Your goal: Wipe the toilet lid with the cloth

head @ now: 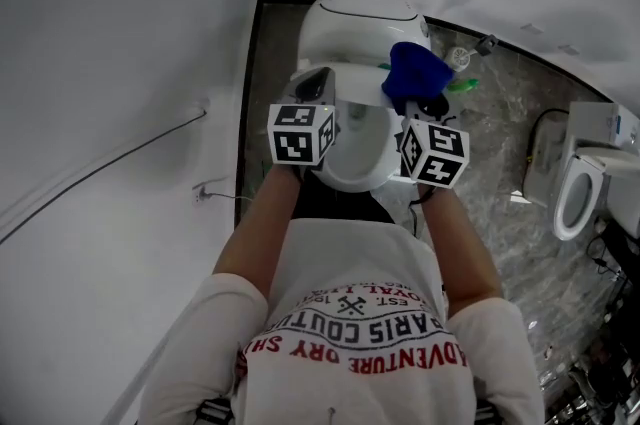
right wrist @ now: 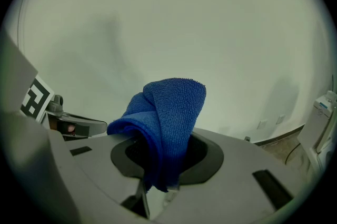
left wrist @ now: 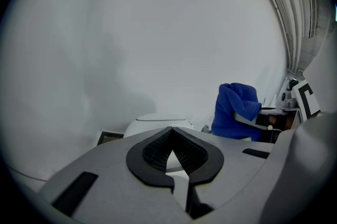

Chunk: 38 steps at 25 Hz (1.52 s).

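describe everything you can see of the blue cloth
The cloth is deep blue terry, folded into a thick bunch. The right gripper is shut on its lower part, so the fold stands up out of the jaws and one lobe droops sideways. It is held in the air near the white toilet, and only the jaws seem to touch it.

1. Cloth (right wrist: 171, 112): blue terry, folded into a bunch, pinched in the right gripper (right wrist: 158, 188), standing upright above it, lower edge hanging below.
2. Toilet lid (head: 355, 43): white, glossy, rounded, near the wall, just beside the cloth; raised or lowered, unclear.
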Each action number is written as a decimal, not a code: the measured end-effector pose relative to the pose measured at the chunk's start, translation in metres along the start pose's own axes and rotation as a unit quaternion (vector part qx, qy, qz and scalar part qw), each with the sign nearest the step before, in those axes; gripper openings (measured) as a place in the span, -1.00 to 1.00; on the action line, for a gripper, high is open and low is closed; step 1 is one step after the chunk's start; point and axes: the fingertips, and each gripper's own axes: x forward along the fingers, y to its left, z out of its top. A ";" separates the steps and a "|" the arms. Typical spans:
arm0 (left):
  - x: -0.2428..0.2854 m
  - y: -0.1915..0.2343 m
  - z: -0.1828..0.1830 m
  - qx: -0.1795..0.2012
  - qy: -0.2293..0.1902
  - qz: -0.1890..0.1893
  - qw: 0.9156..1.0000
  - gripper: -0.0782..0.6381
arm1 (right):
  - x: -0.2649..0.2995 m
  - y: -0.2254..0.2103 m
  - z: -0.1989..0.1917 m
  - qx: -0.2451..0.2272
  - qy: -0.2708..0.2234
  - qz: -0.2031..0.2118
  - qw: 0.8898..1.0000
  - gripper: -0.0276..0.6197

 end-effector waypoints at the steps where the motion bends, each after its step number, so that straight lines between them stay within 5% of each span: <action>1: -0.004 -0.001 -0.008 0.000 0.003 0.004 1.000 -0.76 | -0.004 0.002 -0.006 -0.003 0.005 0.003 1.000 -0.61; 17: -0.033 -0.013 -0.090 0.000 0.046 -0.027 0.999 -0.76 | -0.049 0.023 -0.082 0.016 0.027 -0.032 0.999 -0.61; 27: -0.050 -0.019 -0.172 -0.005 0.074 -0.048 0.996 -0.76 | -0.078 0.037 -0.156 0.034 0.042 -0.057 0.997 -0.61; 38: -0.051 -0.017 -0.242 -0.048 0.100 -0.020 0.994 -0.76 | -0.085 0.041 -0.223 0.051 0.069 -0.035 0.996 -0.61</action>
